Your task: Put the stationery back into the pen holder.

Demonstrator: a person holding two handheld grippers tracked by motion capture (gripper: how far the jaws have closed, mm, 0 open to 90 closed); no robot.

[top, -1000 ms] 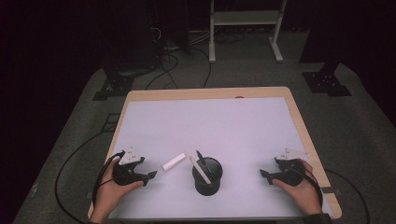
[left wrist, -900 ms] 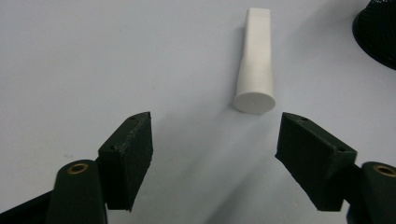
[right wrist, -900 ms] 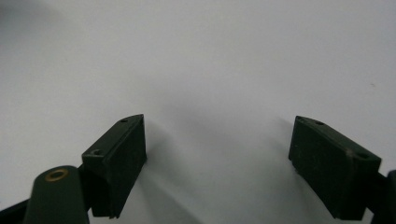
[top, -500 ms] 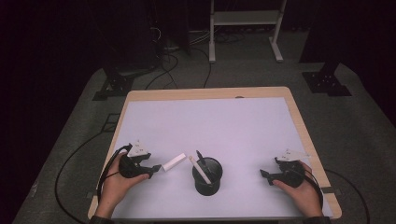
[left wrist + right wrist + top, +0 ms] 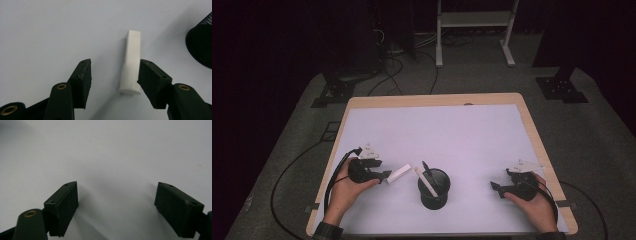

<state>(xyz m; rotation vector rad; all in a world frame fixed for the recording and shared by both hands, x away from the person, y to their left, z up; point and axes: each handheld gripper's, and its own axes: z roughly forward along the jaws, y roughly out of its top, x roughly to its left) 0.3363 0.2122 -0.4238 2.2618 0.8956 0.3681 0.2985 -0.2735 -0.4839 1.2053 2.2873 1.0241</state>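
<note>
A short white stick (image 5: 398,173) lies flat on the white table (image 5: 437,125), just left of a black mesh cup (image 5: 434,189). My left gripper (image 5: 384,176) has reached its near end. In the left gripper view the stick (image 5: 132,62) lies between the jaws of the gripper (image 5: 113,67), which have just been closing. The right pad (image 5: 150,77) sits against the stick and the left pad (image 5: 83,80) stands well off it. The cup (image 5: 201,42) shows at the right edge. My right gripper (image 5: 496,188) rests open at the table's front right, with bare table between its jaws (image 5: 116,192).
The mesh cup holds a white pen (image 5: 426,181) and a dark pen (image 5: 427,167) leaning left. The table's wooden rim (image 5: 532,130) frames the white top. Beyond it are floor cables (image 5: 387,75) and a white stand (image 5: 472,30).
My left gripper has moved right, up to the white stick, and its jaws have narrowed around the stick's near end. The right hand has stayed put.
</note>
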